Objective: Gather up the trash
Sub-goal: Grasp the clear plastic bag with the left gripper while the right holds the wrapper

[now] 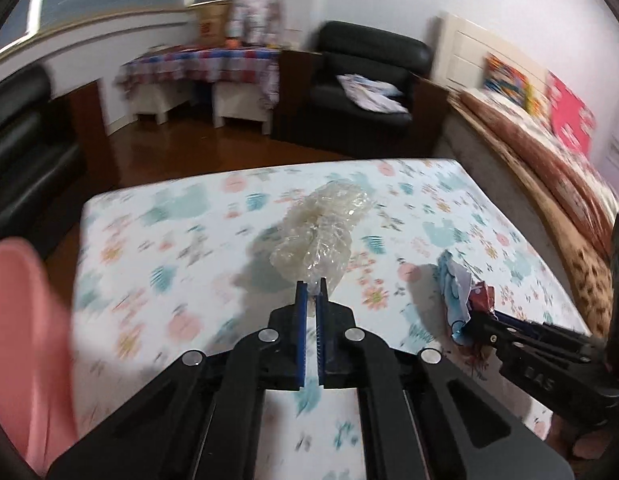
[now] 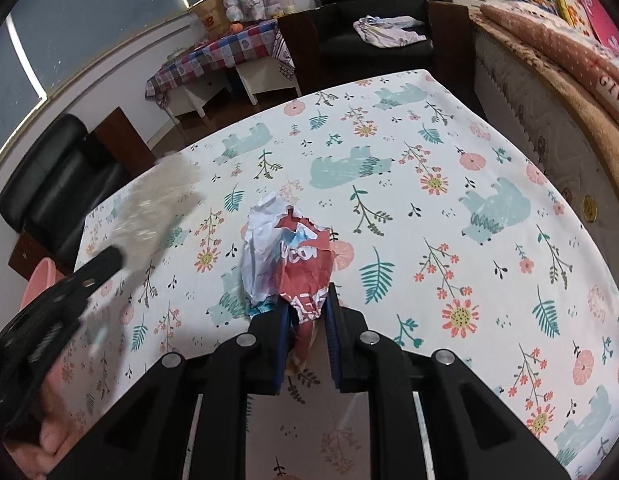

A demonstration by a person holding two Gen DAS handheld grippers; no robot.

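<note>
My left gripper point(image 1: 312, 290) is shut on a crumpled clear plastic bag point(image 1: 321, 232) and holds it above the table with the floral cloth point(image 1: 169, 248). My right gripper point(image 2: 309, 300) is shut on a crumpled red, white and blue wrapper point(image 2: 287, 256) over the same table point(image 2: 449, 208). The right gripper with its wrapper point(image 1: 459, 288) also shows at the right of the left wrist view. The left gripper point(image 2: 105, 260) and its bag show blurred at the left of the right wrist view.
A pink bin point(image 1: 25, 340) stands at the table's left edge; it also shows in the right wrist view point(image 2: 39, 280). Black armchairs point(image 1: 365, 80) stand at the back and left. A bed with a brown blanket point(image 2: 569, 64) is on the right. A checkered side table point(image 1: 201, 68) stands by the far wall.
</note>
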